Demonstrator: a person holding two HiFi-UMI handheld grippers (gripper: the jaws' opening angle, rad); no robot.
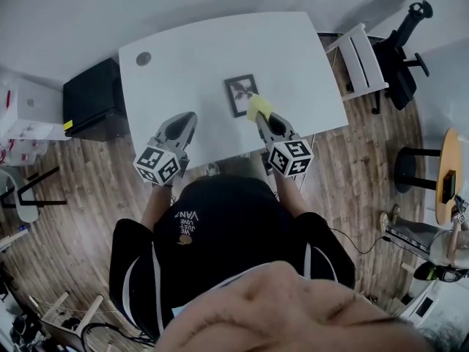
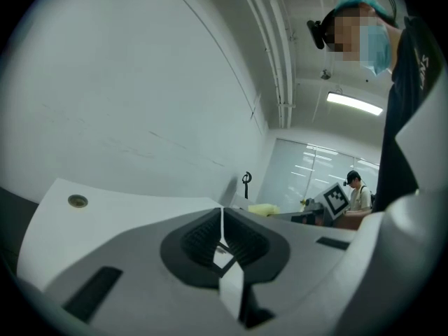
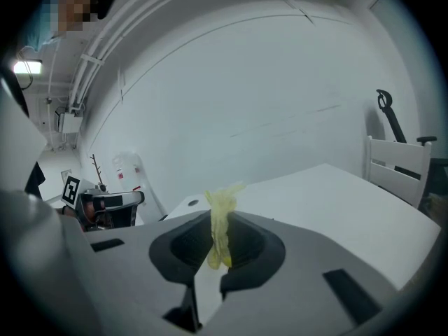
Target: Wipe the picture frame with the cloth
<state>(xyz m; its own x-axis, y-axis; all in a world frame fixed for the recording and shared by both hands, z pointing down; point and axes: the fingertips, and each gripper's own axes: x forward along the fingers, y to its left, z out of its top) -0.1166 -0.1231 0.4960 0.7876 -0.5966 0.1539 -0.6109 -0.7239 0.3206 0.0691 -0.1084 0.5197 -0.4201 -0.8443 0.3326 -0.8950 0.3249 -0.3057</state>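
A small dark picture frame point(image 1: 240, 94) lies flat near the middle of the white table point(image 1: 198, 57). My right gripper point(image 1: 262, 117) hovers at the frame's near right corner, shut on a yellow cloth point(image 1: 258, 107) that sticks out past its tips. The right gripper view shows the yellow cloth point(image 3: 220, 226) pinched between the jaws, which stand closed. My left gripper point(image 1: 183, 127) sits over the table's near edge, left of the frame, shut with nothing in it. From the left gripper view the left gripper point(image 2: 222, 222) has its jaws pressed together, and the yellow cloth point(image 2: 262, 209) shows far off.
A round cable hole point(image 1: 143, 59) marks the table's far left corner. A black cabinet point(image 1: 91, 100) stands left of the table, a white chair point(image 1: 359, 57) and a black office chair point(image 1: 403, 46) to the right. A second person sits in the background point(image 2: 357, 187).
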